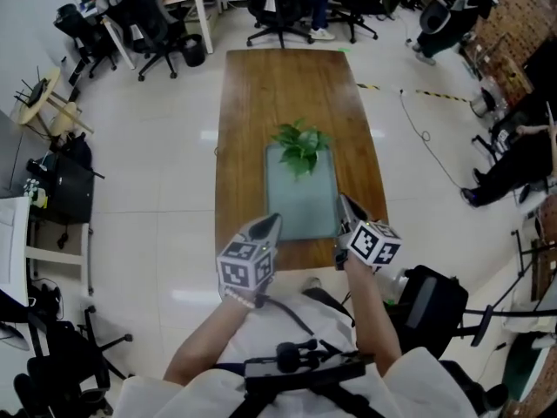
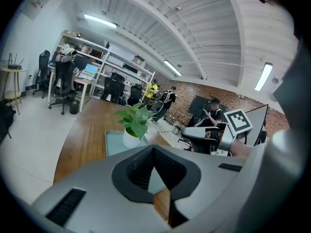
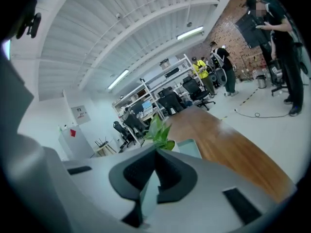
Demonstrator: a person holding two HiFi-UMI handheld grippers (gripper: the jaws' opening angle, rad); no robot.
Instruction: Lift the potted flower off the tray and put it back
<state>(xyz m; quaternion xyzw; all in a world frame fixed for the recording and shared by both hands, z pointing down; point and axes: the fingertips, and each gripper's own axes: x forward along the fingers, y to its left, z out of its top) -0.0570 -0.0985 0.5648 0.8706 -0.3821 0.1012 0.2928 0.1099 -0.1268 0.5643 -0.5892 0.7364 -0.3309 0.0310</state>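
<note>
A potted flower [image 1: 300, 146] with green leaves and a white pot stands at the far end of a pale green tray [image 1: 300, 207] on the long wooden table [image 1: 261, 94]. My left gripper [image 1: 273, 222] is at the tray's near left corner, jaws together and empty. My right gripper [image 1: 342, 202] hovers over the tray's near right edge, also shut with nothing in it. In the left gripper view the flower [image 2: 133, 124] sits on the tray [image 2: 112, 142] beyond the shut tips [image 2: 153, 148]. The right gripper view shows the flower [image 3: 159, 131] just past its shut tips [image 3: 156, 151].
Office chairs [image 1: 278, 7] stand at the table's far end. A black bag [image 1: 431, 299] sits on the floor at my right. A cable [image 1: 426, 133] runs over the floor to the right, where a seated person [image 1: 522, 159] is. A round stool [image 1: 39, 98] stands far left.
</note>
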